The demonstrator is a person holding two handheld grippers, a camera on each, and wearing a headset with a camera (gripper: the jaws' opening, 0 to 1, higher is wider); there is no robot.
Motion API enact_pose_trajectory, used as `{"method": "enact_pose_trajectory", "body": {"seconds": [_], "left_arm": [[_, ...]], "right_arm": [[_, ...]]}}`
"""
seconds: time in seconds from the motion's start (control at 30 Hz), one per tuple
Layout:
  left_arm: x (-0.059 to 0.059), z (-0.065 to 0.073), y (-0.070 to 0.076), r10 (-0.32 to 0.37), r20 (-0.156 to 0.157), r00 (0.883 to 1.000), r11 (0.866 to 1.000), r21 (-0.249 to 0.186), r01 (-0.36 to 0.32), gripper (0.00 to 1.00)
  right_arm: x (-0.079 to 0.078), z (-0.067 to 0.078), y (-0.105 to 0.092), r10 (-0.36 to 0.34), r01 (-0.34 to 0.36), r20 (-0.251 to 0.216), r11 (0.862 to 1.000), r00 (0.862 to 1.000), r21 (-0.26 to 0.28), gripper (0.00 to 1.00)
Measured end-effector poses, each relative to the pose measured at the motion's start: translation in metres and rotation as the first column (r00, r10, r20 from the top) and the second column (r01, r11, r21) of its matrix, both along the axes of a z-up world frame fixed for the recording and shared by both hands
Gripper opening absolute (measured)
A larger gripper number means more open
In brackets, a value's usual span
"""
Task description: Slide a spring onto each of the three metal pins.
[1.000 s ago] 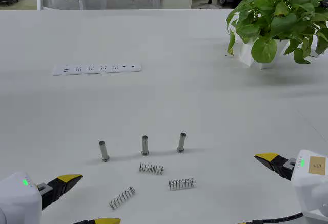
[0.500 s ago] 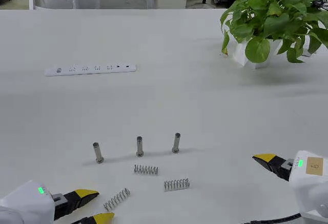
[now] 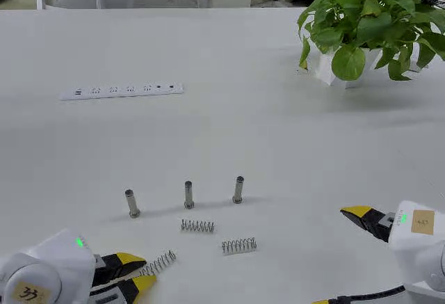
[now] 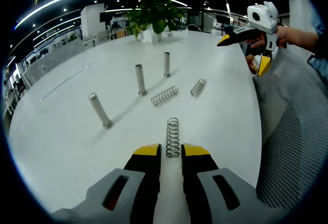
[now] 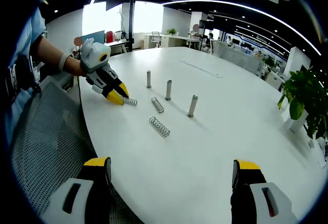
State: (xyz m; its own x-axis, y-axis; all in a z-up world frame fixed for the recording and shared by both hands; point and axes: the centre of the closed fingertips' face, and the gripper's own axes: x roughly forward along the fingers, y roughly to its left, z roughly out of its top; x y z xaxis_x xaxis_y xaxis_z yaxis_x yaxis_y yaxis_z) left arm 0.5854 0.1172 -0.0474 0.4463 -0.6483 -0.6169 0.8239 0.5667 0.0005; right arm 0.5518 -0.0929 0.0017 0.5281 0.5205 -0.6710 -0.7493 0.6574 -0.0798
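In the head view, three short steel pins stand upright in a row on the white surface (image 3: 278, 144): the left pin (image 3: 132, 203), the middle pin (image 3: 188, 195) and the right pin (image 3: 238, 189). Each has a wider foot, and all three are bare. Three thin wire coils lie flat in front of them: the middle spring (image 3: 197, 226), the right spring (image 3: 239, 245) and the left spring (image 3: 159, 263). My left gripper (image 3: 138, 270) has its tips at the near end of the left spring. My right gripper (image 3: 332, 257) sits well apart from the pins and springs. A power strip (image 3: 122, 90) and a plant (image 3: 368, 12) are farther back.

In the left gripper view, the left spring points straight away from me. Its near end lies in the narrow gap between my yellow-tipped fingers (image 4: 148, 151). They are close together but still parted, and I cannot see them pinching the coil.

In the right gripper view, my fingers (image 5: 97, 163) are spread wide over the near edge of the surface, holding nothing. The pins and springs lie ahead.
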Motion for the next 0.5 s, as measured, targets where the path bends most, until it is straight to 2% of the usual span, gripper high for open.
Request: {"method": "enact_pose_trajectory", "body": {"seconds": [0.03, 0.17, 0.27, 0.33, 0.37, 0.5], "left_arm": [[0.0002, -0.0006, 0.0008, -0.01, 0.01, 1.0, 1.0, 0.021, 0.009, 0.12], [-0.0019, 0.0001, -0.0017, -0.027, -0.004, 1.0, 0.998, 0.05, 0.027, 0.09], [-0.002, 0.0, -0.0021, -0.034, -0.022, 0.999, 0.996, 0.082, 0.036, 0.08], [-0.0014, -0.0007, -0.0016, -0.03, -0.05, 0.998, 0.994, 0.105, 0.035, 0.08], [-0.0011, -0.0007, -0.0019, -0.037, -0.054, 0.998, 0.992, 0.116, 0.043, 0.08], [0.0, -0.0011, -0.0008, -0.048, -0.086, 0.995, 0.979, 0.191, 0.063, 0.07]], "right_arm": [[-0.0001, 0.0001, 0.0001, -0.001, 0.001, 0.0, 1.0, 1.0, 0.002, 0.98], [-0.001, -0.0011, -0.0006, -0.003, 0.003, -0.001, 1.0, 1.0, 0.001, 0.98], [-0.0014, -0.0017, -0.0004, -0.004, 0.004, -0.002, 1.0, 1.0, 0.002, 0.98], [-0.0017, -0.0015, 0.0, -0.004, 0.004, -0.003, 1.0, 1.0, 0.003, 0.98], [-0.0017, -0.0014, 0.0002, -0.004, 0.004, -0.003, 1.0, 1.0, 0.003, 0.98], [-0.0012, -0.0015, 0.0016, -0.001, 0.001, -0.004, 1.0, 1.0, 0.004, 0.98]]}}
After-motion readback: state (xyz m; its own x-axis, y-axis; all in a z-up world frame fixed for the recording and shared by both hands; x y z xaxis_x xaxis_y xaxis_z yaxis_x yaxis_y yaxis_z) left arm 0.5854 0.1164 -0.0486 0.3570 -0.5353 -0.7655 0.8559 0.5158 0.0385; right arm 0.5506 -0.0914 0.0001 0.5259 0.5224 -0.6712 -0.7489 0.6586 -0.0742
